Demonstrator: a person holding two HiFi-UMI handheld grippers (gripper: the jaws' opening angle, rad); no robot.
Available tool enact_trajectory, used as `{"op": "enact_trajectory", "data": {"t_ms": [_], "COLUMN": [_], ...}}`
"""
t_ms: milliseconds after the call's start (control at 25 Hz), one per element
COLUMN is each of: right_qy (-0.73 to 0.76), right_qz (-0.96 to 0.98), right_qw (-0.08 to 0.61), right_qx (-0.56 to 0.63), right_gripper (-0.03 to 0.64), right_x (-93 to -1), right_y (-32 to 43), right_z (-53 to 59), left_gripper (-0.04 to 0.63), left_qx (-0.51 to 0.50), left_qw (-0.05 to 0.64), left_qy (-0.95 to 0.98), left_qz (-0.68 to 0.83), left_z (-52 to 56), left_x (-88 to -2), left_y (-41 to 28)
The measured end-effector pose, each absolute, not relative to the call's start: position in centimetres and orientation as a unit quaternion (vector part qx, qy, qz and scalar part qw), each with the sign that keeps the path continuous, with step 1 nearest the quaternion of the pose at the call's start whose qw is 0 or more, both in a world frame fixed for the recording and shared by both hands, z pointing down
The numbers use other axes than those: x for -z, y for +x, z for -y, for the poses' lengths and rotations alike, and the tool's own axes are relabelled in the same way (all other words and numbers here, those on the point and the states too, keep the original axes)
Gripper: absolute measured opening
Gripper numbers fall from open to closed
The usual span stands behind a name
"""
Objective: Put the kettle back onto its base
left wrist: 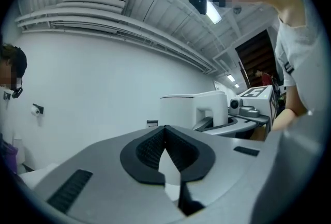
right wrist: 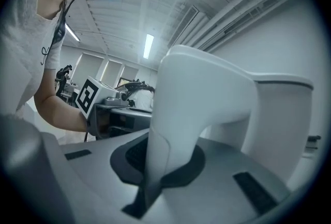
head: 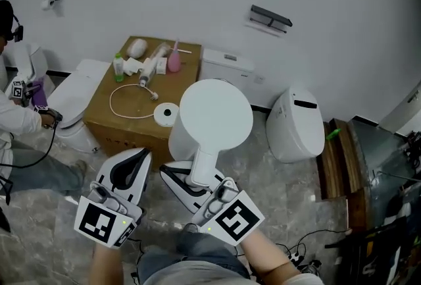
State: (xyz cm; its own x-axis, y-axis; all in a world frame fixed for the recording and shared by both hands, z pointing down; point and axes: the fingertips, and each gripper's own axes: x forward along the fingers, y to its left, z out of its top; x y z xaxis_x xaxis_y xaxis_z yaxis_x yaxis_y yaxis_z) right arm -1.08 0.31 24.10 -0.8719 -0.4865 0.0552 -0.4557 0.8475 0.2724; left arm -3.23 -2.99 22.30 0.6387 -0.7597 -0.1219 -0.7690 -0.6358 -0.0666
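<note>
My right gripper (head: 195,183) is shut on the handle (head: 204,168) of the white kettle (head: 216,116), which hangs upright in front of the cardboard box. In the right gripper view the handle (right wrist: 178,114) fills the space between the jaws of the right gripper (right wrist: 155,168). The round white base (head: 166,113), with a dark centre and a looped cord, lies on the box top, just left of the kettle. My left gripper (head: 127,174) hovers left of the kettle, shut with nothing in it. In the left gripper view the left gripper's (left wrist: 165,129) jaws meet at the tips, with the kettle (left wrist: 194,108) to its right.
The cardboard box (head: 108,120) also carries several bottles, among them a pink one (head: 173,61). White toilets stand at the left (head: 80,89) and right (head: 299,124), a cistern (head: 227,66) behind. A seated person (head: 20,116) is at far left; wooden pallets (head: 337,162) at right.
</note>
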Motion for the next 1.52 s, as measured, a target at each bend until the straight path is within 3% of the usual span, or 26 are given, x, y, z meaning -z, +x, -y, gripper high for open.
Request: {"op": "enact_trajectory", "data": {"t_ms": [360, 1000, 1520], "right_qy": [0.221, 0.271, 0.267], "right_qz": [0.966, 0.956, 0.956], "right_qw": [0.071, 0.071, 0.097], "right_qx": [0.115, 0.086, 0.069], "right_gripper": [0.008, 0.008, 0.008], "right_x": [-26.6, -38.9, -47.8], "right_y": [-0.1, -6.5, -8.7], "right_z": [7.1, 23.8, 29.5], "left_gripper": [0.002, 0.002, 0.003], "left_qx": [-0.028, -0.013, -0.019], "left_qw": [0.047, 0.044, 0.033], "left_qy": [-0.898, -0.919, -0.911], "left_qz": [-0.436, -0.392, -0.41], "left_z": [9.7, 23.2, 26.3], "left_x": [-24.1, -33.6, -39.9], "left_y": [-1.7, -7.1, -9.0]}}
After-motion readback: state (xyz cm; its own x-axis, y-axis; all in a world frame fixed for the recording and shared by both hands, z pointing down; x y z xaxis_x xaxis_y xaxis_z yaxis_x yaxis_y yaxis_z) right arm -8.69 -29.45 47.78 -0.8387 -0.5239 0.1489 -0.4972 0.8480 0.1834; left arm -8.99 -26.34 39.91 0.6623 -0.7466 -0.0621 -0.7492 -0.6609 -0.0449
